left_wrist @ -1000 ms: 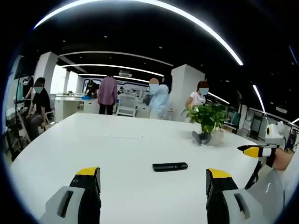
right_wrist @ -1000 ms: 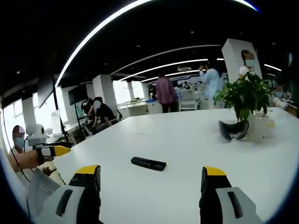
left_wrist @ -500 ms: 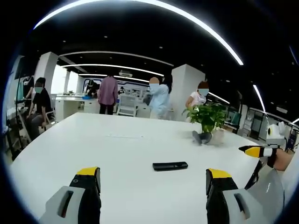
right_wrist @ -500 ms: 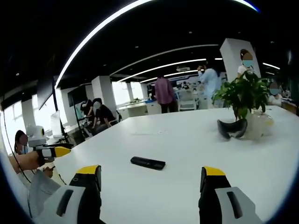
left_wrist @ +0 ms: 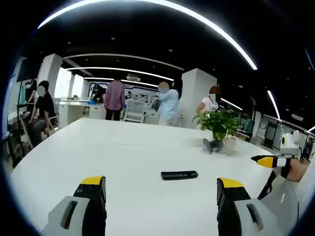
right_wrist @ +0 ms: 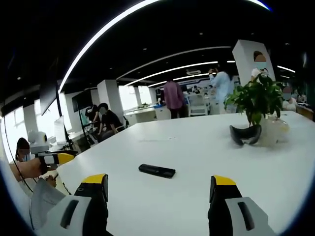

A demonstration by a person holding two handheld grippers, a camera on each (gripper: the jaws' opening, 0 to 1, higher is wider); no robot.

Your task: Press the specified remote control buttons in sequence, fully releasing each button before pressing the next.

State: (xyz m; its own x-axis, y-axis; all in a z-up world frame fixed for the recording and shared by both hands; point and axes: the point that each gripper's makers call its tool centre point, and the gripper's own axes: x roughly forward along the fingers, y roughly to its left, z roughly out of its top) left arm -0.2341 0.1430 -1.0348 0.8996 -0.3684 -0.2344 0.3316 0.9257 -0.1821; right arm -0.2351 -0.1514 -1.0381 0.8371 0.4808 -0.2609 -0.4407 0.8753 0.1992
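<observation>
The left gripper and the right gripper both hover above the smooth white table with fingers spread wide, holding nothing. Ahead of both lies the remote control, a slim, flat black bar. In the right gripper view it angles away, with a leafy potted plant beside dark goggles.

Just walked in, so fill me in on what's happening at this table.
A person holds a gripper in each hand over a white table. A black remote control lies flat on it, untouched. The left gripper and the right gripper both have their jaws wide open, short of the remote. A potted plant stands further back. No button is being pressed at this moment.
</observation>
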